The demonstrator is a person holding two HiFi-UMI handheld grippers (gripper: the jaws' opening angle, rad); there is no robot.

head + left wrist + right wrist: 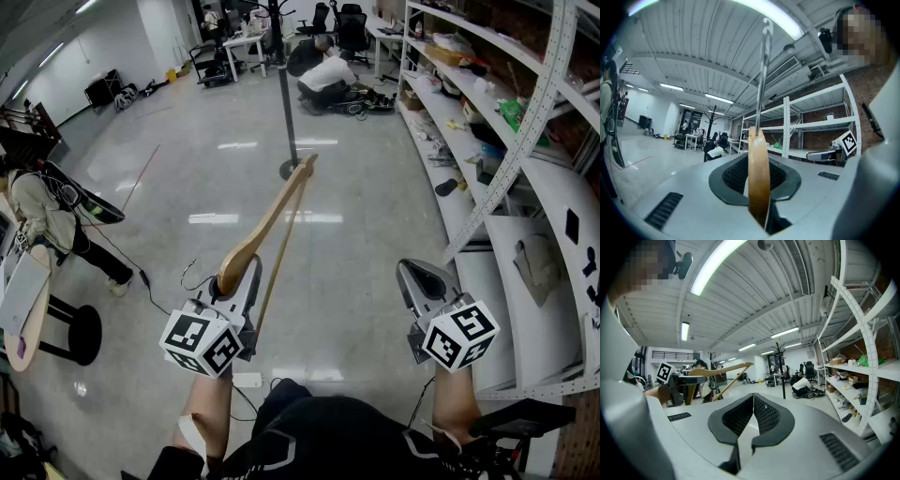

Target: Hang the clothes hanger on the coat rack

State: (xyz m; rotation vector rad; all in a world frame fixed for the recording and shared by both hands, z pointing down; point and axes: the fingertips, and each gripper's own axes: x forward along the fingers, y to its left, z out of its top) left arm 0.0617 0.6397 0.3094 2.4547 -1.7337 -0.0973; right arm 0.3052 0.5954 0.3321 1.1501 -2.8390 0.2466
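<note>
Head view: I note the left hand-held gripper [241,272] low at centre-left, closed on the near end of the wooden clothes hanger [261,225]. The hanger slants up and away from the jaws, its far tip pointing toward the coat rack [285,94]. The rack is a dark pole standing on the grey floor [206,187], well apart from the hanger. The hanger is not on it. The right hand-held gripper [419,277] sits level with the left one, near the white shelving [525,141], and carries nothing. A person [328,73] crouches on the floor beyond the rack.

Left gripper view: I see the hanger's wood [759,178] edge-on, clamped upright between the two jaws. Its metal hook [762,70] rises straight up from the wood toward the ceiling. The coat rack [711,117] shows small and distant at left of centre. The other gripper's marker cube [848,140] appears at right, in front of the shelving.

Right gripper view: The jaws are together at their tips with nothing between them. At left, the hanger [717,370] is visible in the left gripper's hold, lying nearly level in this view. The coat rack [780,366] stands far off, just right of centre, clear of both grippers.
</note>
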